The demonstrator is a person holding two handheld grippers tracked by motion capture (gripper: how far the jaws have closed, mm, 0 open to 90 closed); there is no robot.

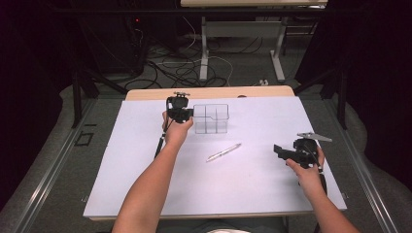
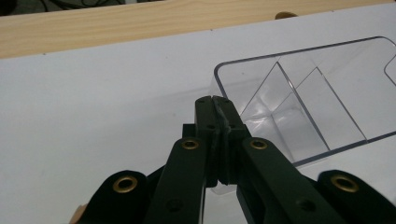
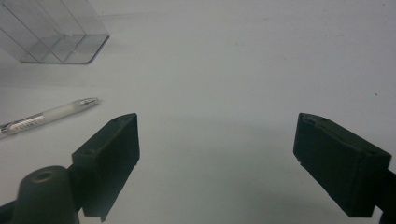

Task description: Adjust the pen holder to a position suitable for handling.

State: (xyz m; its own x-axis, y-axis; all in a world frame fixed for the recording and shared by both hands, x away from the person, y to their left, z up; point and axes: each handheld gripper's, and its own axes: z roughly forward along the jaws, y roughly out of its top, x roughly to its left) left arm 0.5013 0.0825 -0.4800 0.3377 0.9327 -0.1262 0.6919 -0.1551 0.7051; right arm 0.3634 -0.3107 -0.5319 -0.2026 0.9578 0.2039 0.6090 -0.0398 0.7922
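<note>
Tongs update: my left gripper (image 2: pixel 215 105) has its jaws pressed together on the near wall of the clear organizer (image 1: pixel 211 118), which sits at the far middle of the white mat (image 1: pixel 145 194). My right gripper (image 3: pixel 217 158) hangs spread wide over bare mat (nothing between its jaws), and the pen (image 1: pixel 223 152) lies between the two, just in front of the organizer.

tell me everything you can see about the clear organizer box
The clear organizer box looks like transparent plastic, rectangular with rounded corners, open-topped, split by thin dividers into several compartments, all empty. It stands upright on the white table cover near the far edge. The left gripper, jaws shut, appears clamped on its near wall.
</note>
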